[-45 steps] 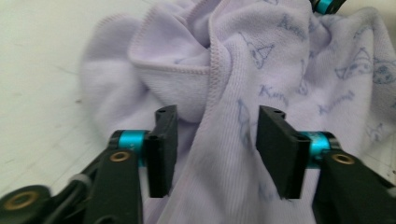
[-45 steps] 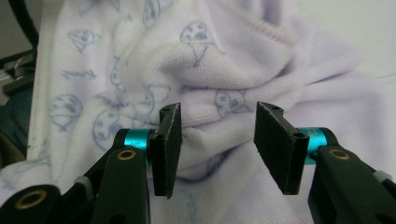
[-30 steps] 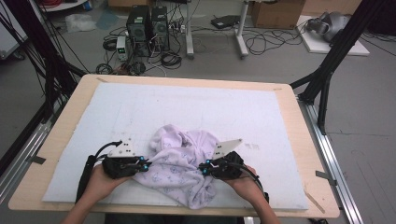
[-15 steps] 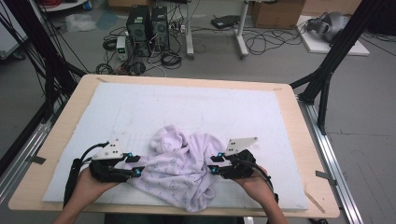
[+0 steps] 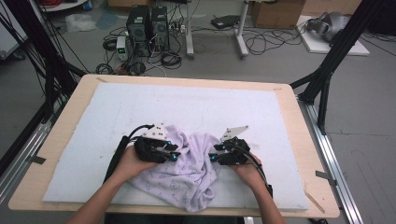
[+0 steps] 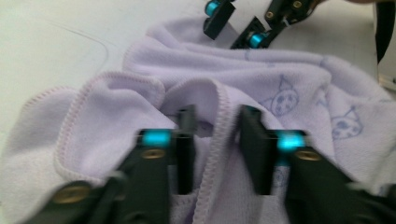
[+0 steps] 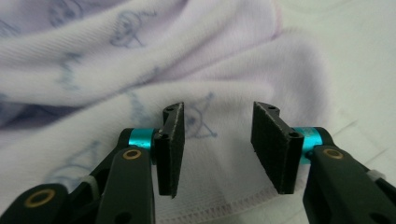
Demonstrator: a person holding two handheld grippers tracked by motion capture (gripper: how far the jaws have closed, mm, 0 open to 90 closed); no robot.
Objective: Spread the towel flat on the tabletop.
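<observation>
A pale lilac cloth [image 5: 187, 170] printed with small cat faces lies crumpled on the near half of the mat. My left gripper [image 5: 173, 150] rests on its left side. In the left gripper view its jaws [image 6: 217, 144] have just been closing and stand either side of a raised stitched hem [image 6: 219, 116], with a gap still showing. My right gripper [image 5: 215, 154] lies at the cloth's right edge. Its jaws [image 7: 217, 140] have just been opening and stand apart over the cloth [image 7: 140, 70] near its hem, gripping nothing. The right gripper [image 6: 238, 28] also shows at the top of the left gripper view.
A white foam mat [image 5: 140, 107] covers most of the wooden table [image 5: 306, 140]. Behind the table the floor holds computer towers [image 5: 147, 28], tangled cables and black frame legs [image 5: 327, 70].
The left hand swung out to the left, then came back right onto the cloth. The right hand drew slightly right and down. Both grippers' jaws, shut on the cloth a second ago, now stand apart.
</observation>
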